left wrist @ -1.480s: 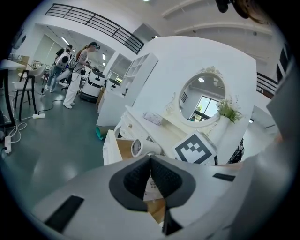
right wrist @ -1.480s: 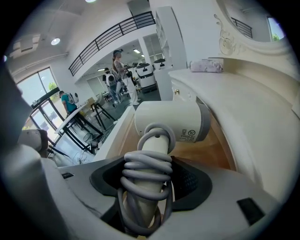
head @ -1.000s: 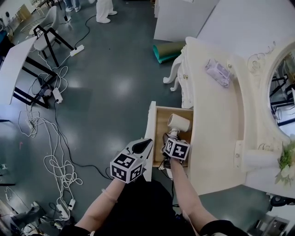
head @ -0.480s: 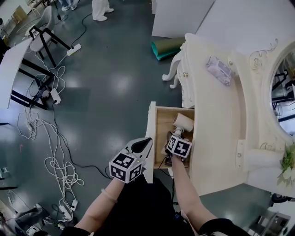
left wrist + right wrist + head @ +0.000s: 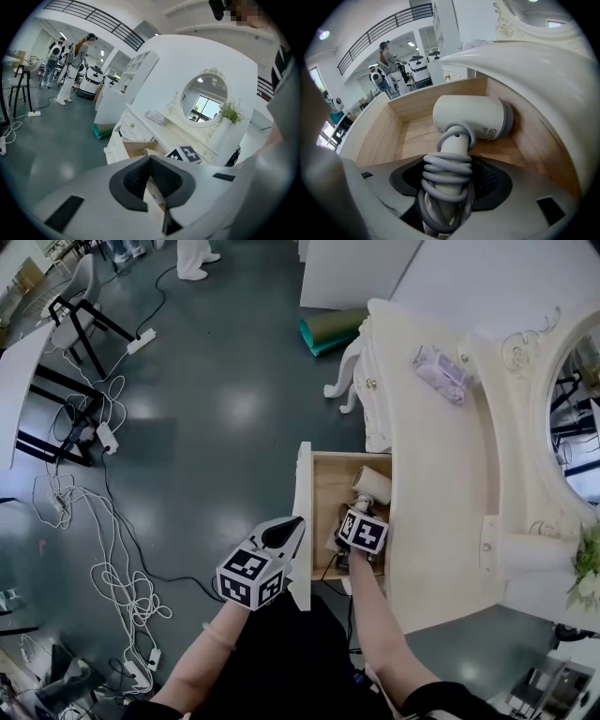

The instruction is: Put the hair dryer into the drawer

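Note:
The white hair dryer [image 5: 471, 116] has its grey cord wound round the handle [image 5: 449, 174]. My right gripper [image 5: 449, 180] is shut on that wrapped handle and holds the dryer's head low inside the open wooden drawer [image 5: 379, 136]. In the head view the dryer [image 5: 371, 483] lies inside the drawer [image 5: 328, 486], under the dressing table's top, with the right gripper [image 5: 352, 521] over the drawer's near half. My left gripper [image 5: 287, 532] hangs shut and empty just outside the drawer's white front panel [image 5: 302, 521]. In the left gripper view its pads [image 5: 150, 176] meet with nothing between them.
The cream dressing table [image 5: 441, 484] with an oval mirror [image 5: 577, 409] fills the right. A clear packet [image 5: 439, 374] lies on its top. Tangled white cables [image 5: 103, 549] cover the dark floor at left, near a table on black legs [image 5: 56, 381]. A green roll [image 5: 333, 331] lies behind.
My right gripper has sunk a little with the hair dryer, moving it deeper into the drawer. The left gripper has stayed where it was.

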`<state>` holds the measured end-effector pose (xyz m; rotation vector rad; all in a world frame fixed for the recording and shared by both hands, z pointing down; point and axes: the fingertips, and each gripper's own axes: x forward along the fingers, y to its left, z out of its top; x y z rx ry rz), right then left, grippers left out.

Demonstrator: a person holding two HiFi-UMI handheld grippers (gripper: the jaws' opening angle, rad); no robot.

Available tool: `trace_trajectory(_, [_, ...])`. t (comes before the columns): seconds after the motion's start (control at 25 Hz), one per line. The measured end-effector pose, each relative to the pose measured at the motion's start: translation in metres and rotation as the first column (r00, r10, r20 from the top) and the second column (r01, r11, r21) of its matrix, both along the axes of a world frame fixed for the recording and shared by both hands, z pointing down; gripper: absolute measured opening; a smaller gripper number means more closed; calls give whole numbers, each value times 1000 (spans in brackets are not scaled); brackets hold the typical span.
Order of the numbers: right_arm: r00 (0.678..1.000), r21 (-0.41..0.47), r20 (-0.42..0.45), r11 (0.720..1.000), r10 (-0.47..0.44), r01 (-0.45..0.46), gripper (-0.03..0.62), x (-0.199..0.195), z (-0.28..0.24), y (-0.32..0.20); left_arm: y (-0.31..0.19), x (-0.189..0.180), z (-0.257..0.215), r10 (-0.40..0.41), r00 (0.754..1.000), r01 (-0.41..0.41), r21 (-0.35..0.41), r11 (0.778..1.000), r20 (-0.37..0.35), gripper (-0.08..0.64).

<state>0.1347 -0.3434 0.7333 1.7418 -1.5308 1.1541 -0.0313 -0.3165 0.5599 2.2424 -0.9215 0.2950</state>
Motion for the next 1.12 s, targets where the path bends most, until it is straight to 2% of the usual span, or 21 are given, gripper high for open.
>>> trace_trajectory(0.56, [1000, 4, -12, 1000, -11, 12, 303, 2, 6, 3, 11, -2, 0, 0, 1000, 0, 2, 1000, 1, 14])
trace_trajectory(0.88, [1000, 63, -5, 998, -8, 9, 390, -3, -7, -3, 20, -1, 1, 7, 1000, -7, 2, 1000, 5, 14])
trace_trajectory(1.12, [999, 97, 14, 995, -32, 31, 394, -15, -17, 1, 28, -2, -5, 9, 1000, -9, 21, 1000, 4, 14])
